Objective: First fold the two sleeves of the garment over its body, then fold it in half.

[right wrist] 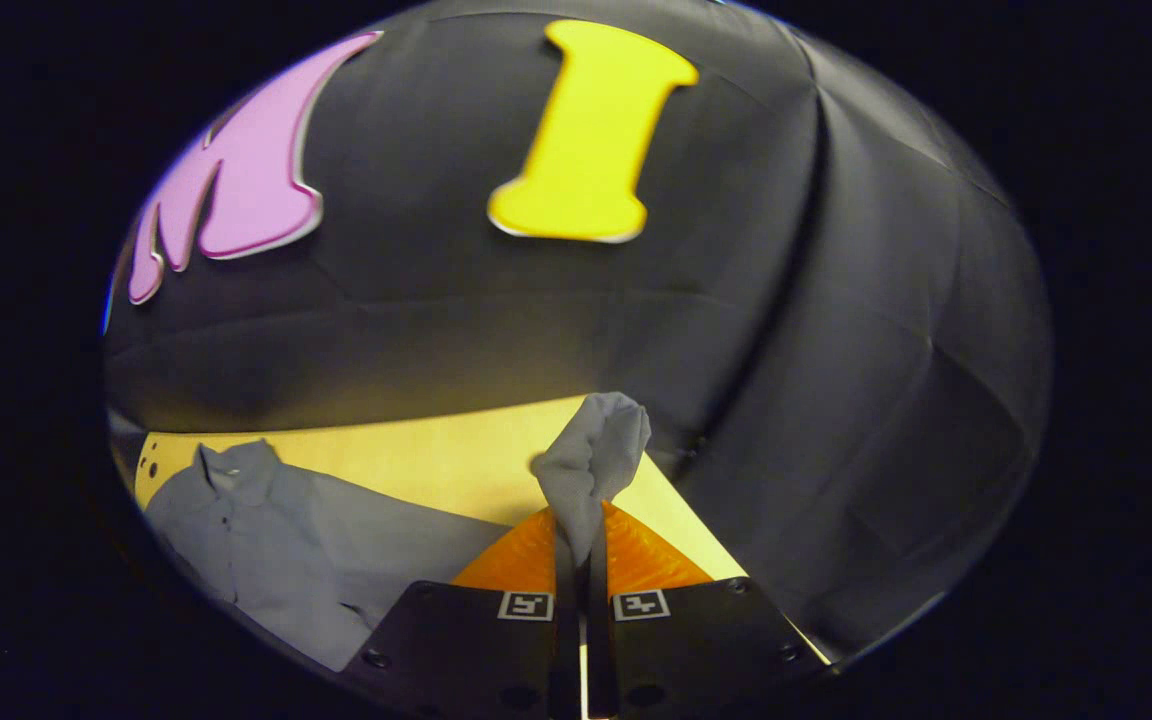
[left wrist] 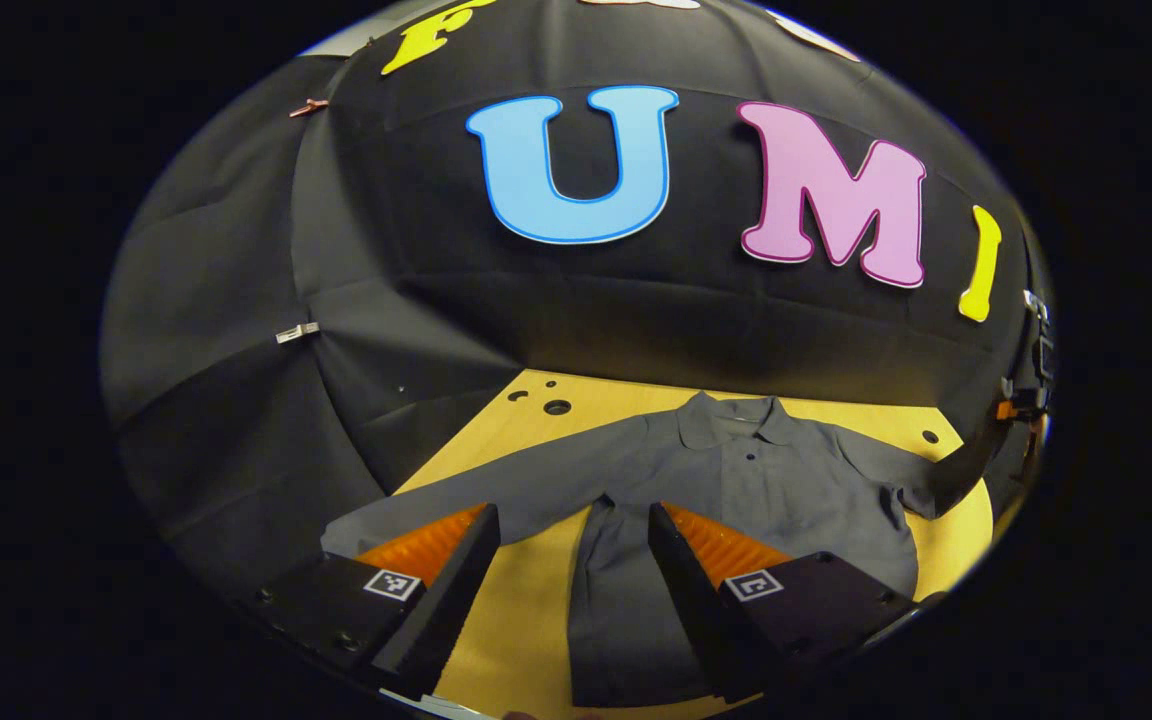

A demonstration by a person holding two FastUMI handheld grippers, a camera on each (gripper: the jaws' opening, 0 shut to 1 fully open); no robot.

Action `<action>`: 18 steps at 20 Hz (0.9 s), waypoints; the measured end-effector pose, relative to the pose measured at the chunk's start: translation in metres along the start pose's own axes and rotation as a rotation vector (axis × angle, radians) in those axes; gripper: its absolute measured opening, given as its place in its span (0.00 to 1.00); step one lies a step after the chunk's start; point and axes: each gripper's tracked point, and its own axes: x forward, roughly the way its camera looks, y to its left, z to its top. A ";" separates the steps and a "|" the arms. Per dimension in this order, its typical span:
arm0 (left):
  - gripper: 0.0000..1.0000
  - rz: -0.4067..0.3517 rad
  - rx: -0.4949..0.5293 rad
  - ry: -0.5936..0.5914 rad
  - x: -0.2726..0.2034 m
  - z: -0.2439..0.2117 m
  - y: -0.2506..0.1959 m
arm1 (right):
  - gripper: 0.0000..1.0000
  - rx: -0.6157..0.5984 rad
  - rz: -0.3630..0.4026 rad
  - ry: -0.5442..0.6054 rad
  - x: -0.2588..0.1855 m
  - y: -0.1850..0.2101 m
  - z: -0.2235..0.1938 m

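Yellow table (left wrist: 526,640) under both grippers, grey shirt (left wrist: 766,480) spread flat ahead of the left gripper (left wrist: 571,540), its fingers wide apart above the hem, right gripper (right wrist: 579,545) clamped together on the raised sleeve end (right wrist: 596,455)

A yellow wooden table (left wrist: 536,600) carries a grey collared shirt (left wrist: 786,480) spread flat.
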 end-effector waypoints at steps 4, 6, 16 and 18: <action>0.94 0.050 -0.026 0.008 -0.011 -0.016 0.029 | 0.07 -0.136 0.139 -0.118 -0.022 0.009 0.022; 0.95 0.086 -0.047 0.026 -0.018 -0.027 0.046 | 0.07 -0.166 0.231 -0.131 -0.028 0.013 0.024; 0.95 0.247 -0.182 0.054 -0.018 -0.073 0.140 | 0.07 -0.337 0.526 -0.098 -0.060 0.015 0.034; 0.95 0.282 -0.211 0.053 -0.011 -0.082 0.162 | 0.07 -0.355 0.574 -0.082 -0.074 0.012 0.038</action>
